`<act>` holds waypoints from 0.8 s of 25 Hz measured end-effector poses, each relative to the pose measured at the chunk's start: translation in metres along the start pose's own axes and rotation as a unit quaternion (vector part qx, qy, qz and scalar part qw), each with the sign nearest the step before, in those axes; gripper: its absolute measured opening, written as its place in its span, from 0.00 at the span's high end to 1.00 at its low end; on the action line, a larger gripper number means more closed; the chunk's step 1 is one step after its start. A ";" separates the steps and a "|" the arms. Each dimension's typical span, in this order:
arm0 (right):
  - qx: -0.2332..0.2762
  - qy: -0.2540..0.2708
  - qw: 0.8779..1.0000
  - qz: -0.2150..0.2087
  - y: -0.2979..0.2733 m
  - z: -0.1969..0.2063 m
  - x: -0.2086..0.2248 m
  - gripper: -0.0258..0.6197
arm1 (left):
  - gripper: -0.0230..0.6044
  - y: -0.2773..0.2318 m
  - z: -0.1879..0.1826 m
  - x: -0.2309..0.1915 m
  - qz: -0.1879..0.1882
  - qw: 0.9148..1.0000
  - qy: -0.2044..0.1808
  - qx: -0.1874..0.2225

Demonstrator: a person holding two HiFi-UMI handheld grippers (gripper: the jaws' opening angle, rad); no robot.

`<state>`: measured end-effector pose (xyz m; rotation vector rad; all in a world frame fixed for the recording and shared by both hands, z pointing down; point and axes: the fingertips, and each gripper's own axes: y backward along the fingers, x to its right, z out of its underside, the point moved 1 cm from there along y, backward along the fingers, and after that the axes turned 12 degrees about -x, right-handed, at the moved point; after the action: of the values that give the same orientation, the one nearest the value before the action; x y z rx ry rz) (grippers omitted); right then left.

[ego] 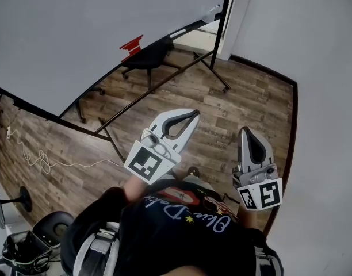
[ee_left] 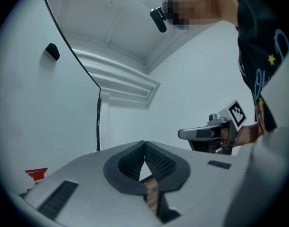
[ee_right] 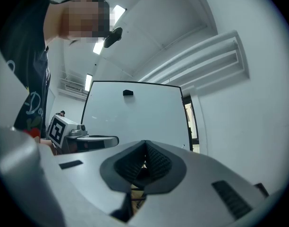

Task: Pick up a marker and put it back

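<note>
The left gripper (ee_left: 144, 144) has its jaws closed tip to tip and holds nothing. The right gripper (ee_right: 145, 144) is closed and empty too. They are side by side, apart, before the whiteboard (ego: 78, 33). A red thing (ego: 132, 45) sits near the whiteboard's lower edge. I cannot make out a marker.

floor (ego: 239, 105): brown wood grain
whiteboard (ego: 78, 27): pale grey, black frame
left gripper (ego: 196, 113): grey, black-and-white square marker
shirt (ego: 159, 237): black
</note>
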<state>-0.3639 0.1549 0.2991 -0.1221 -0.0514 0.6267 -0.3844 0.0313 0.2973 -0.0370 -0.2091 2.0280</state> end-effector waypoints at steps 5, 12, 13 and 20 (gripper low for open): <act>0.000 0.004 1.000 -0.006 0.002 -0.001 0.014 0.96 | 0.96 -0.011 -0.003 0.004 -0.008 1.000 0.003 -0.005; 0.003 0.009 1.000 -0.017 0.010 0.000 0.038 0.96 | 0.96 -0.031 -0.009 0.016 -0.023 1.000 -0.003 0.001; 0.003 0.007 1.000 -0.019 0.013 0.002 0.041 0.96 | 0.96 -0.033 -0.009 0.020 -0.025 1.000 -0.003 0.002; 0.010 -0.008 0.999 -0.040 0.028 0.009 0.062 0.96 | 0.96 -0.042 -0.008 0.041 -0.047 0.999 -0.014 -0.006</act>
<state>-0.3313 0.2148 0.3051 -0.0944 -0.0644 0.5487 -0.3645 0.0874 0.2987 -0.0064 -0.2353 1.9349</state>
